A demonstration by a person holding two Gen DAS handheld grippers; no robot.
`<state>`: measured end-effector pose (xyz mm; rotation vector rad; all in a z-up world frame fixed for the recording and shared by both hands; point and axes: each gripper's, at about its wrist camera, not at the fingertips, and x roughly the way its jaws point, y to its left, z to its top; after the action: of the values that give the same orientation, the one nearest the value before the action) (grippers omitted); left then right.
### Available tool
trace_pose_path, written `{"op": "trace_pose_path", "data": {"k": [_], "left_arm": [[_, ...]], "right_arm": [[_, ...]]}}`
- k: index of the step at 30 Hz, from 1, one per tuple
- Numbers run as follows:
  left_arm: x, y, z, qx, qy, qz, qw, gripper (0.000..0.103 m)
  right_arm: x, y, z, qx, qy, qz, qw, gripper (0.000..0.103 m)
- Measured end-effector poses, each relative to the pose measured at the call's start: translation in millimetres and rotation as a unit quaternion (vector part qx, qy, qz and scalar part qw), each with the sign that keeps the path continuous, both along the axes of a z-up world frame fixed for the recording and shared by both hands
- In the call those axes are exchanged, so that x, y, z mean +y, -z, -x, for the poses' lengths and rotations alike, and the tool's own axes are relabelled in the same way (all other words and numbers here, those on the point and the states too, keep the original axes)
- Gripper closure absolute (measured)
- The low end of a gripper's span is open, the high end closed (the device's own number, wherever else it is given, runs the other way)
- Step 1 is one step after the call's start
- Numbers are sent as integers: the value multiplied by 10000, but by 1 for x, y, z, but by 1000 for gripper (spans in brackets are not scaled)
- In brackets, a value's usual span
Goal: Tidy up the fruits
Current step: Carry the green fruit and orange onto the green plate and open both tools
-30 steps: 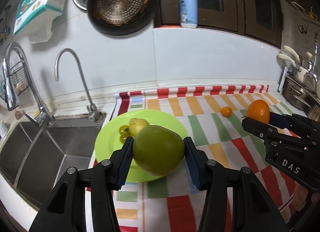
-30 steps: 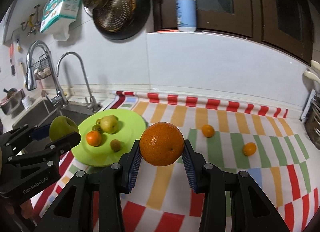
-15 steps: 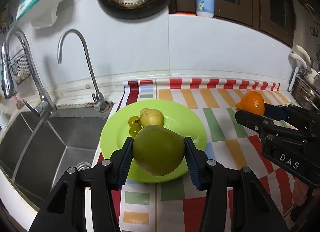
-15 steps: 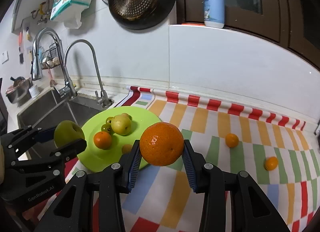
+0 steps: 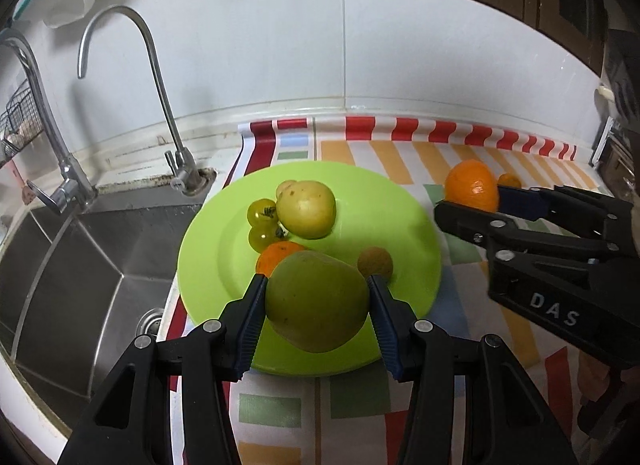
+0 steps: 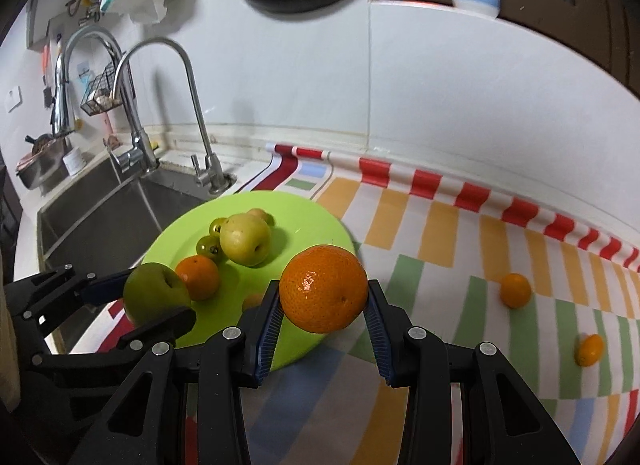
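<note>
Left gripper [image 5: 316,301] clamped on a big green pear [image 5: 317,301], ribbed blue pads pressed to both flanks, jaws partly apart to the fruit's width; skin matt, faintly speckled, shape lopsided. Held over the 6 o'clock part of a round, glossy lime plate [image 5: 408,225].

On the plate: smooth yellow-green apple [image 5: 306,209] near centre, two small shiny green tomatoes [image 5: 262,211] touching it at its 9 o'clock, a mandarin [image 5: 278,255] half hidden behind the pear, a dull tan round fruit [image 5: 375,261] at 4 o'clock (kind unclear).

Right gripper [image 6: 323,307] gripping an orange [image 6: 323,289], pebbled and glossy, pads tight on its sides, jaws likewise only partly apart. Poised at the plate's 4 o'clock edge in the right wrist view, over the striped cloth [image 6: 440,233].

Two kumquats [image 6: 515,289] loose on the cloth, well apart from the plate, toward 3 o'clock.

Steel sink [image 5: 80,265] just left of the plate; curved chrome tap [image 5: 160,77] behind.
</note>
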<state>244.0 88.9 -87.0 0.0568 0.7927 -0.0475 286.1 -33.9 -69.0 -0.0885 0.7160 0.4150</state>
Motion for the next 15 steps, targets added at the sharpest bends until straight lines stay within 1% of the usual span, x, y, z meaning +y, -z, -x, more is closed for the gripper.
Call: {"op": "trace_pose_path", "data": {"k": [7,13,15], "left_arm": [[3,9,-9,80,-18,-27,10000,53],[-1,8,-12,59,72,-91,9999,53],[-2,6,-11,15,94,-72,9999,53]], "right_arm": [[12,15,-18,122,-133,67,9998,62],[20,18,-29,93,-203,97,9997,62],[21,17,-32,88,-229,52,9997,60]]}}
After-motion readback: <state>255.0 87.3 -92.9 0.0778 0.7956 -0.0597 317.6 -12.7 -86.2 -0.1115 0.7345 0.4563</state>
